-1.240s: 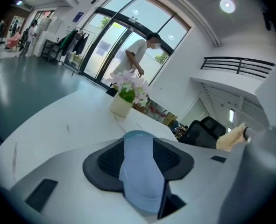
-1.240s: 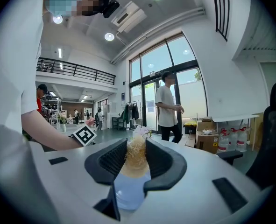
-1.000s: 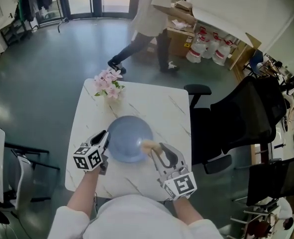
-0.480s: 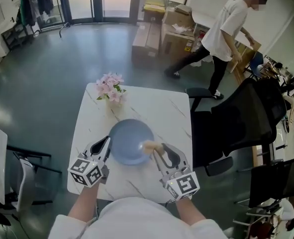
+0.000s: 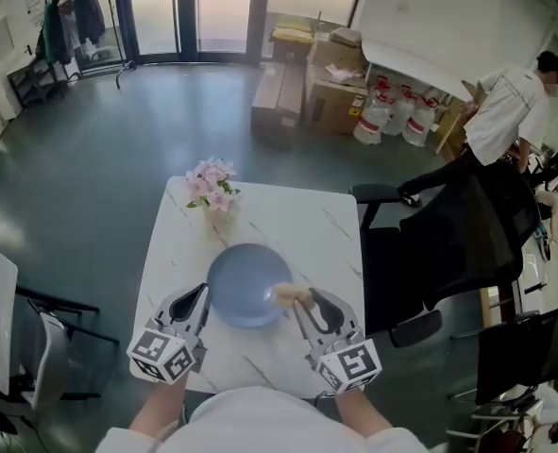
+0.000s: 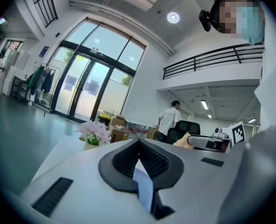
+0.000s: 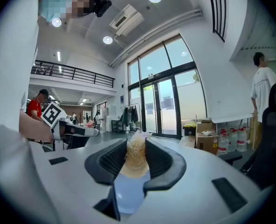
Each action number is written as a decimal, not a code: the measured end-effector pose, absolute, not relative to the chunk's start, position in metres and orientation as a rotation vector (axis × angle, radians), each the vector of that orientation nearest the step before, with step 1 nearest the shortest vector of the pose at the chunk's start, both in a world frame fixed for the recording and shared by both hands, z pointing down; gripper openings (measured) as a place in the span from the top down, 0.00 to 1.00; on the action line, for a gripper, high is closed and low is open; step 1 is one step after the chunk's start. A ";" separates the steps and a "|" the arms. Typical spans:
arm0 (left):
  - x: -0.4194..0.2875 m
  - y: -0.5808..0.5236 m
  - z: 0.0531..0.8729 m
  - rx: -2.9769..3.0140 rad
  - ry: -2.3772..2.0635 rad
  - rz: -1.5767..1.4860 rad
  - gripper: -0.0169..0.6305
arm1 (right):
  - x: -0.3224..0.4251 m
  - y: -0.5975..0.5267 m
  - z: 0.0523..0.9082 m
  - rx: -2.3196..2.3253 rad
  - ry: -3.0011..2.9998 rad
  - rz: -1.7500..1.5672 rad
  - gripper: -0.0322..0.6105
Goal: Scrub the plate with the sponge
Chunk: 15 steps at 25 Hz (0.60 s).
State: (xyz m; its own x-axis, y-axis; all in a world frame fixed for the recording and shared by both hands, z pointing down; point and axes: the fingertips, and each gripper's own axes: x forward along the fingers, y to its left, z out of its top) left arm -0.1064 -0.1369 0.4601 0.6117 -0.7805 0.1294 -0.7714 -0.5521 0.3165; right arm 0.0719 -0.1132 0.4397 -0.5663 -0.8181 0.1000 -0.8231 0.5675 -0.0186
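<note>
A round blue plate (image 5: 245,291) sits on the white marble table (image 5: 288,215), near its front edge. My left gripper (image 5: 203,295) is at the plate's left rim. In the left gripper view its jaws have just closed, and my left gripper (image 6: 138,146) has a thin blue sliver of the plate (image 6: 143,188) between them. My right gripper (image 5: 302,302) is at the plate's right rim, shut on a tan fibrous sponge (image 5: 288,296). The sponge (image 7: 136,155) fills the gap in my right gripper (image 7: 137,146), with the plate (image 7: 128,192) below it.
A vase of pink flowers (image 5: 211,179) stands at the table's far left. A black office chair (image 5: 448,239) is close on the right, and another chair (image 5: 42,347) is on the left. Cardboard boxes (image 5: 302,74) and a person (image 5: 505,111) are further back.
My left gripper's jaws have closed onto the plate's left rim. My right gripper and the sponge have stayed put. The person in the background has walked to the far right.
</note>
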 end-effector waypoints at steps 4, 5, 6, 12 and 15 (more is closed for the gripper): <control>-0.102 -0.134 0.456 2.509 -1.263 -0.064 0.92 | 0.075 -0.112 0.437 1.454 -2.715 0.085 0.74; -0.101 -0.133 0.455 2.506 -1.265 -0.068 0.92 | 0.075 -0.111 0.437 1.458 -2.716 0.084 0.74; -0.100 -0.132 0.455 2.505 -1.268 -0.070 0.92 | 0.075 -0.111 0.437 1.462 -2.716 0.084 0.74; -0.099 -0.128 0.446 2.521 -1.284 -0.084 0.92 | 0.076 -0.111 0.433 1.484 -2.720 0.077 0.74; -0.099 -0.126 0.443 2.517 -1.288 -0.094 0.92 | 0.076 -0.111 0.432 1.493 -2.725 0.073 0.74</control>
State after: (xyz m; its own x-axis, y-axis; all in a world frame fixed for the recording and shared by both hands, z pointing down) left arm -0.0991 -0.1258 0.4431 0.5934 -0.8007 0.0824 -0.7802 -0.5470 0.3035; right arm 0.0760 -0.1115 0.4319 -0.5380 -0.8413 0.0520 -0.8429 0.5375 -0.0250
